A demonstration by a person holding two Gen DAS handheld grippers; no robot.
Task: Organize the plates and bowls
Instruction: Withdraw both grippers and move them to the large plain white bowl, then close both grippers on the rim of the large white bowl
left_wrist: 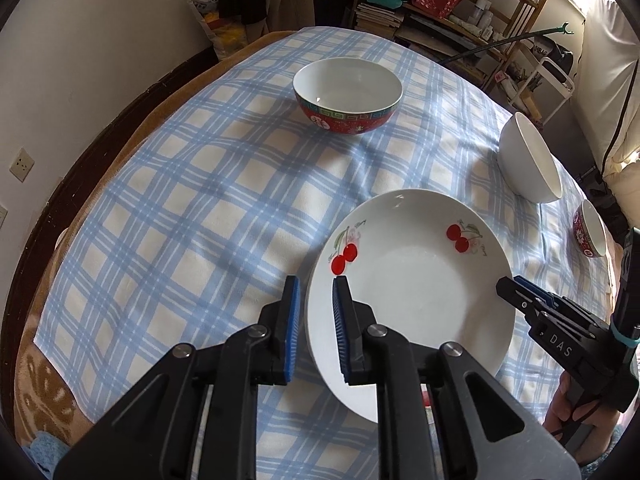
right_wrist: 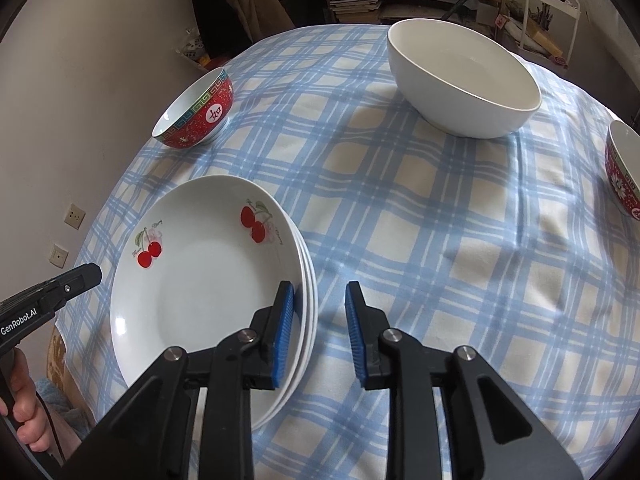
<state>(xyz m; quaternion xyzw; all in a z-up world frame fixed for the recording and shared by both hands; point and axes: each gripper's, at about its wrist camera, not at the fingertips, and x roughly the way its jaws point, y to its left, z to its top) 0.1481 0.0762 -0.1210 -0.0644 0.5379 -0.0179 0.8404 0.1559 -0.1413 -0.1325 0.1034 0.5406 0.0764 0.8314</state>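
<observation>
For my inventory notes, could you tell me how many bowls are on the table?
3: a red patterned bowl far left, a large white bowl far centre-right, and another red bowl at the right edge, partly cut off.

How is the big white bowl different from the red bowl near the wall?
The white bowl is plain white all over; the red bowl is red outside with a patterned teal band under its rim and a white circle holding a character. The white bowl looks wider than the red bowl. The white bowl sits on the right side of the checked cloth, the red bowl on the left. Both stand upright, empty and white inside.
</observation>
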